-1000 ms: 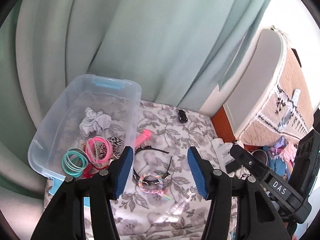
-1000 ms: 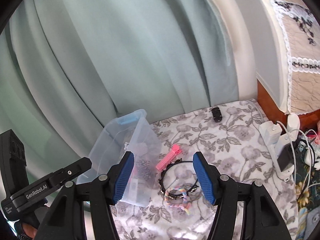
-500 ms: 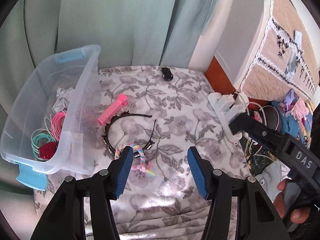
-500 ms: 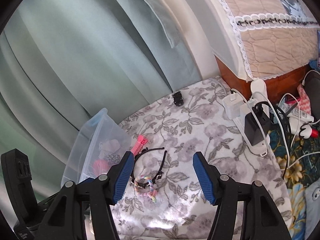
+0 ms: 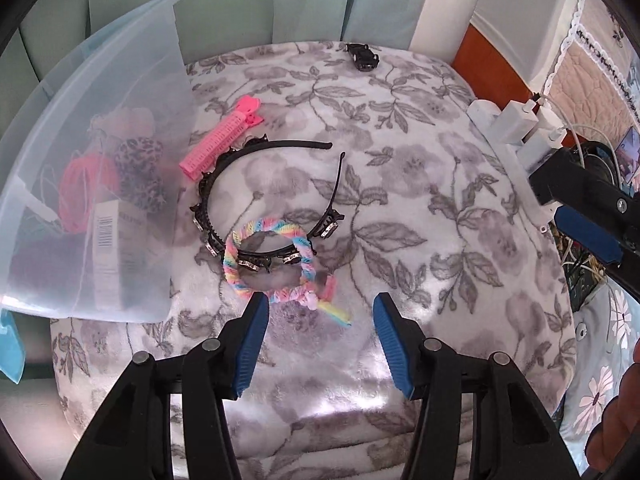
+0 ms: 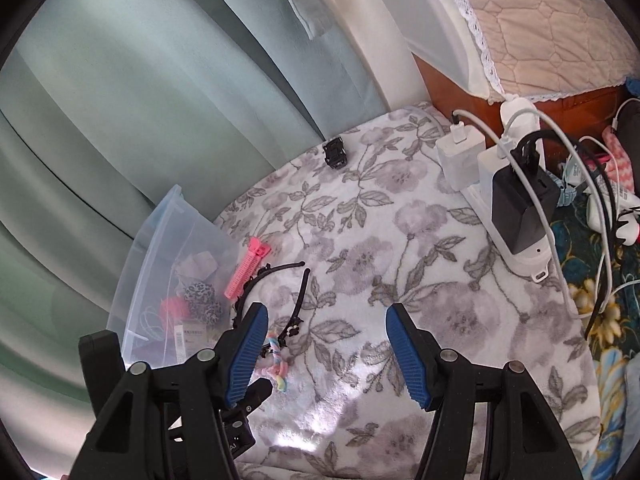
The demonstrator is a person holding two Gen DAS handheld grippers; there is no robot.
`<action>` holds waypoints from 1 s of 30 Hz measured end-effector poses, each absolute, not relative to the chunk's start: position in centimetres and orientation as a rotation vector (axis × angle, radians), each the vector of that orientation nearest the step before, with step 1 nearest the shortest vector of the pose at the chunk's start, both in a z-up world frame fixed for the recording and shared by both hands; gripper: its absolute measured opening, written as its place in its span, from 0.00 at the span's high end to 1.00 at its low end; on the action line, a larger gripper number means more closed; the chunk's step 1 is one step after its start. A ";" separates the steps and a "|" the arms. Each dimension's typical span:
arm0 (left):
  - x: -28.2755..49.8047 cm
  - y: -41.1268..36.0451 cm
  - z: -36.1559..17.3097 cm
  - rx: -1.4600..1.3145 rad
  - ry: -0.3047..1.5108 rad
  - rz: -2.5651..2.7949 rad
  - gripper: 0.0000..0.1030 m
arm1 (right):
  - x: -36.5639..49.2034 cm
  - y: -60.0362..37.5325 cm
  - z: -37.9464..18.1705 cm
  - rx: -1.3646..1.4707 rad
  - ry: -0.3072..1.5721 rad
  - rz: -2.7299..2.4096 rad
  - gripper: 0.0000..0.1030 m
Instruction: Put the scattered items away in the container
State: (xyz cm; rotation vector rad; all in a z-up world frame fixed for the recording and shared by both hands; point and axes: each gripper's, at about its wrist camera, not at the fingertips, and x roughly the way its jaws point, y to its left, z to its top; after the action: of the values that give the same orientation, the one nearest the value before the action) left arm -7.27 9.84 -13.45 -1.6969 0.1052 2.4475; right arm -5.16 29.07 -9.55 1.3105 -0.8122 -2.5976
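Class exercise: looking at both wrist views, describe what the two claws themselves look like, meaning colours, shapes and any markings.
Both the left claw and right claw have black plastic frames with round silver rivets. Their fingers are blue, ribbed, tapering pads. No sleeve shows.

On the blanket (image 5: 420,208): one pink clip (image 5: 222,138), one black headband (image 5: 256,200), one rainbow scrunchie (image 5: 272,264), one toy car (image 5: 362,56). One clear bin (image 5: 132,80) at its left edge; its contents are too blurred to count. Two tools: left (image 5: 320,312), right (image 6: 326,324).
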 end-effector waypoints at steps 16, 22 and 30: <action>-10.7 10.0 -18.4 -1.800 0.111 2.384 0.72 | -8.5 28.1 -15.7 1.517 -0.809 -2.485 0.37; -10.8 9.5 -18.2 -1.779 0.054 2.391 0.85 | -9.2 27.2 -16.6 1.554 -0.789 -2.459 0.37; -10.7 8.4 -17.2 -1.734 -0.015 2.409 0.92 | -10.2 25.3 -16.3 1.571 -0.722 -2.427 0.37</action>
State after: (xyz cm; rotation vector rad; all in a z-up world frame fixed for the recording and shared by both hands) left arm -10.73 8.42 -17.15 -1.7341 -0.0148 2.4094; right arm -10.19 25.33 -16.32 1.5706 -0.7221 -2.4270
